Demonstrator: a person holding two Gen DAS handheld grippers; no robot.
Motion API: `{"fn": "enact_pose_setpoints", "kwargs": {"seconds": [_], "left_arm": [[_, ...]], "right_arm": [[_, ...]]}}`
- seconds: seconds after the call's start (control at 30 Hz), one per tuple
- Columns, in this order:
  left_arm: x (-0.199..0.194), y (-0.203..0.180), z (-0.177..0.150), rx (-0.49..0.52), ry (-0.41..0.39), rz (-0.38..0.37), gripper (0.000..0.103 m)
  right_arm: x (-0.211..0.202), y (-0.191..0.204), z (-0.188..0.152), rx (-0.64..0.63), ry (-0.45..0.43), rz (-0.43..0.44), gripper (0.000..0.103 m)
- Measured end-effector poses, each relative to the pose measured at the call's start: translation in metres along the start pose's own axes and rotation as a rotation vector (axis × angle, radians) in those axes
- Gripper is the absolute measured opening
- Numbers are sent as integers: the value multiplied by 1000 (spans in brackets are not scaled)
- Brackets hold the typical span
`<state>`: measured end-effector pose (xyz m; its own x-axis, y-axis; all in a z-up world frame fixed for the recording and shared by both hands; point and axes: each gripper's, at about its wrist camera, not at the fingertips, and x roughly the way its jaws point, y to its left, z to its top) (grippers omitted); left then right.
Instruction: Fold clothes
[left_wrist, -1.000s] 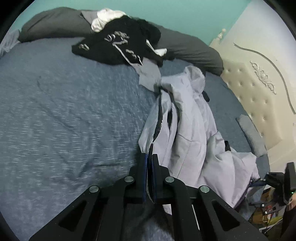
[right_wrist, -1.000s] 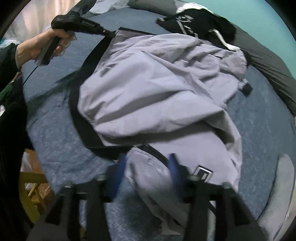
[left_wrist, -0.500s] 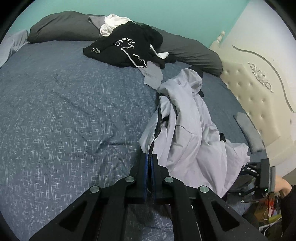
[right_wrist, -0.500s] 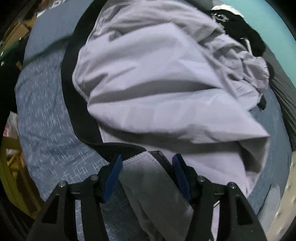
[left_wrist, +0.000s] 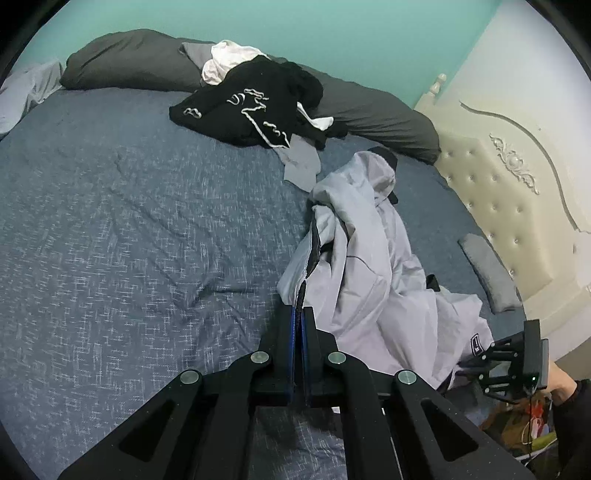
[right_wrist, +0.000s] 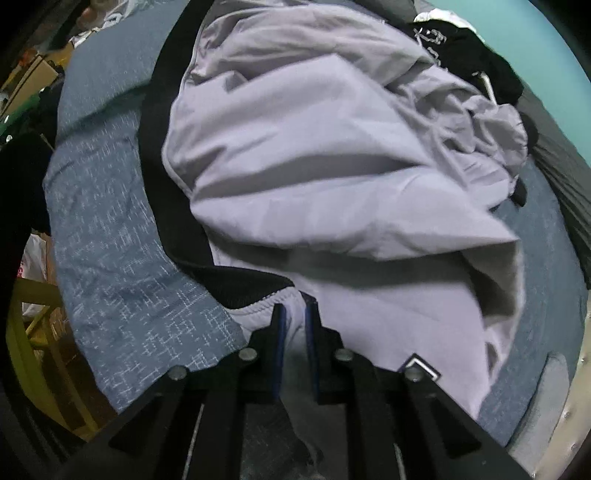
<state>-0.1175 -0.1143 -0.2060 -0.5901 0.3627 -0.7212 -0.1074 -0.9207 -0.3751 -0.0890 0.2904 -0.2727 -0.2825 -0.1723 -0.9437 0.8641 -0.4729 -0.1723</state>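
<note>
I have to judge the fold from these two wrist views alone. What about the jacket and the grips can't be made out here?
- Lavender jacket, left wrist view: crumpled on itself, so sleeves and front cannot be told apart.
- Jacket's near hem, right wrist view: hidden under the right gripper, which has just been closing on the fabric.
- Left gripper: pinches a dark edge; how much cloth is inside is hidden.
- Black garment: its print is too small to read.

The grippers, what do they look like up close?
Both are matte black plastic. The left gripper and right gripper each have two straight fingers lined with blue pads, angular cut-out linkage arms and round silver pivot screws. A black sleeve shows behind the right one.
</note>
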Motion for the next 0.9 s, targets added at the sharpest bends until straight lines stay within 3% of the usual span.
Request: {"fn": "enact_pose_setpoints", "kwargs": {"seconds": [0.3,0.67,0.8,0.9], "left_arm": [[-62,-14,8,24,-64,15,3],[-182,-49,41,75,-215,22,3],[-219,-67,48,108,-269,21,3],[-225,-74,44,118,-258,31,3]], "right_arm": [[-86,-36,-4,126,-209,-144,5],[-251,-88,-11,285,-472,-307,4],[-292,-92,-1,298,-519,-340,3],[-305,-94,3,316,-531,-345,3]]}}
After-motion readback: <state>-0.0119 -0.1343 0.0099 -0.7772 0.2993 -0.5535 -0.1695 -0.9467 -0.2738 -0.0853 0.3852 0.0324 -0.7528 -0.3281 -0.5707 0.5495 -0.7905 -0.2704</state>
